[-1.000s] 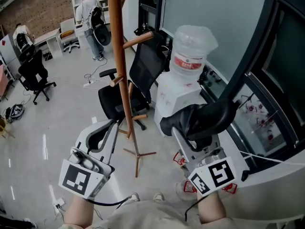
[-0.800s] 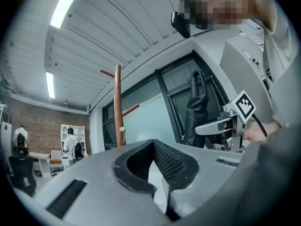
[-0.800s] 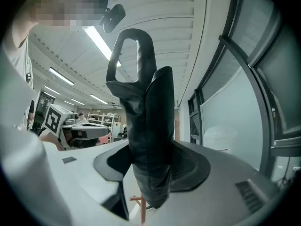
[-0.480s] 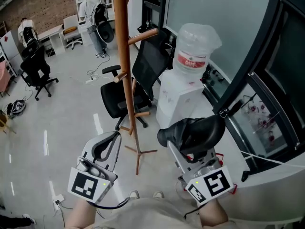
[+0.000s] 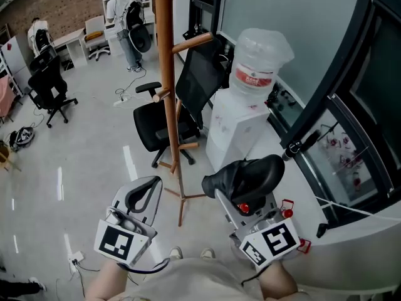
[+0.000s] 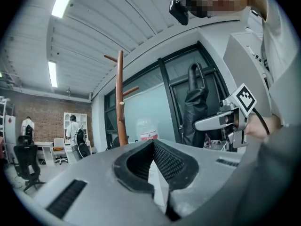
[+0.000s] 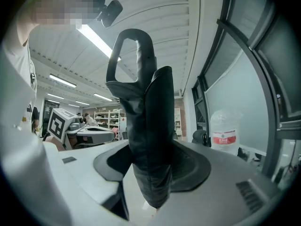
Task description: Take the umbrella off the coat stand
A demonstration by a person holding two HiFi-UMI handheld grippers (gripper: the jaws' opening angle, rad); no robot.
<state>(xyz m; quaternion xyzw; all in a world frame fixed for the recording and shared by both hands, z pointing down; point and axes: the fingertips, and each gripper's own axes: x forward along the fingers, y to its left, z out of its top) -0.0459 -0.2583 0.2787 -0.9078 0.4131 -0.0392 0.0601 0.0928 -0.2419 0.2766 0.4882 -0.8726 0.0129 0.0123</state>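
My right gripper (image 5: 243,192) is shut on a black folded umbrella (image 5: 250,171), gripping its bundled canopy near the middle. In the right gripper view the umbrella (image 7: 151,135) stands upright between the jaws, its loop handle (image 7: 126,51) at the top. The wooden coat stand (image 5: 166,80) rises left of it, apart from the umbrella, with bare pegs. My left gripper (image 5: 150,185) hangs lower left of the stand, shut with nothing in it. The left gripper view shows the stand (image 6: 121,102) ahead and the umbrella (image 6: 196,102) held off to the right.
A white water dispenser with a bottle (image 5: 255,68) stands right behind the umbrella. A black office chair (image 5: 160,127) sits behind the stand's base. A dark-framed glass wall (image 5: 351,105) runs along the right. People and desks are at the far back left.
Both grippers have sunk and drawn back toward me. The umbrella came down with the right gripper and hangs lower beside the dispenser.
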